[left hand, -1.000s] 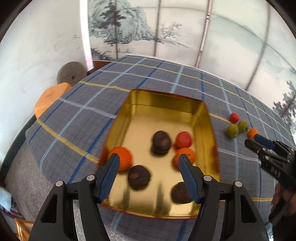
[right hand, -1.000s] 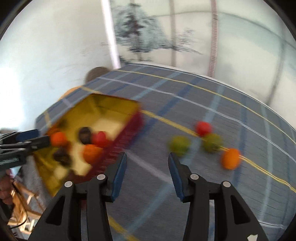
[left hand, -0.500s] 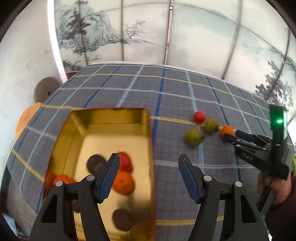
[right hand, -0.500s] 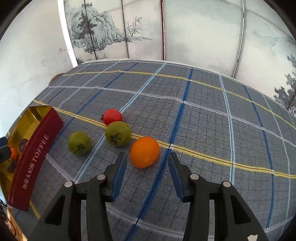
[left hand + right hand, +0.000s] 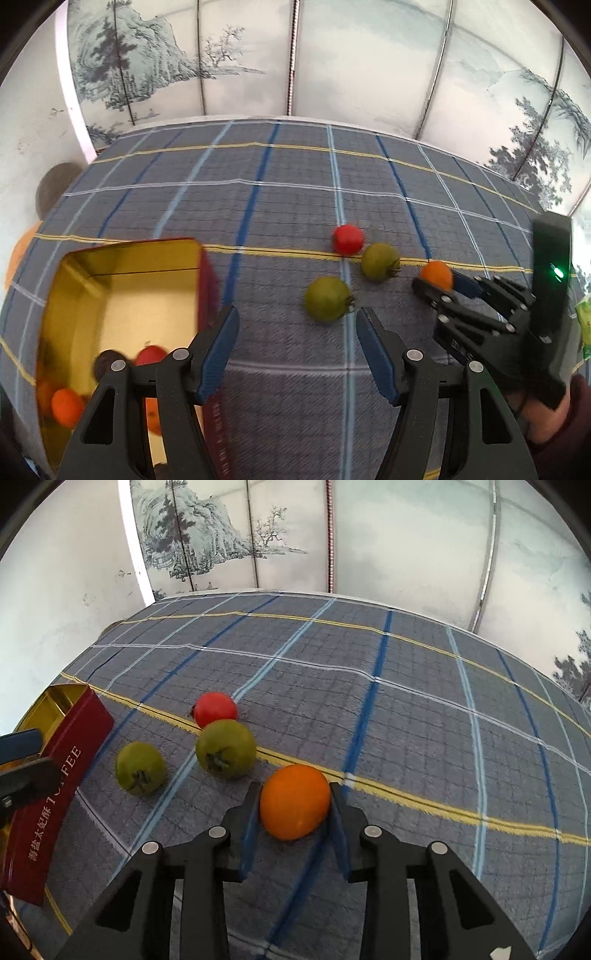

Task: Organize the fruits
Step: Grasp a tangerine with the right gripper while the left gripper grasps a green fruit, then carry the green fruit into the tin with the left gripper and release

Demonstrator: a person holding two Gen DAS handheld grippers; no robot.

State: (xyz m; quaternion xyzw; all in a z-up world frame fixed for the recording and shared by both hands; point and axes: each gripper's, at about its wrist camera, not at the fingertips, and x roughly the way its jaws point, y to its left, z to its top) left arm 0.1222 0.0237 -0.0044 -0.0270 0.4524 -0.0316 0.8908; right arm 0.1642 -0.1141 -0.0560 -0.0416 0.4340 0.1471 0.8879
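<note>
My right gripper (image 5: pixel 293 794) is closing on an orange fruit (image 5: pixel 295 801) that rests on the plaid cloth, and both pads press its sides. The left wrist view shows the same grip (image 5: pixel 428 286) on that orange fruit (image 5: pixel 436 275). Two green fruits (image 5: pixel 140 768) (image 5: pixel 225 747) and a red one (image 5: pixel 215 709) lie just left of it. My left gripper (image 5: pixel 297 317) hangs open and holds nothing, above the cloth between the gold tin (image 5: pixel 129 247) and the nearer green fruit (image 5: pixel 327 299). Several red, orange and dark fruits lie blurred inside the tin.
The tin's red outer wall (image 5: pixel 55 786) reads TOFFEE. A painted folding screen (image 5: pixel 295 55) stands behind the table. An orange round object (image 5: pixel 22 251) and a grey disc (image 5: pixel 51 192) sit beyond the table's left edge. A hand (image 5: pixel 546 417) holds the right gripper.
My left gripper swung right, off the tin and toward the loose fruits. My right gripper came forward around the orange fruit and its jaws narrowed onto it.
</note>
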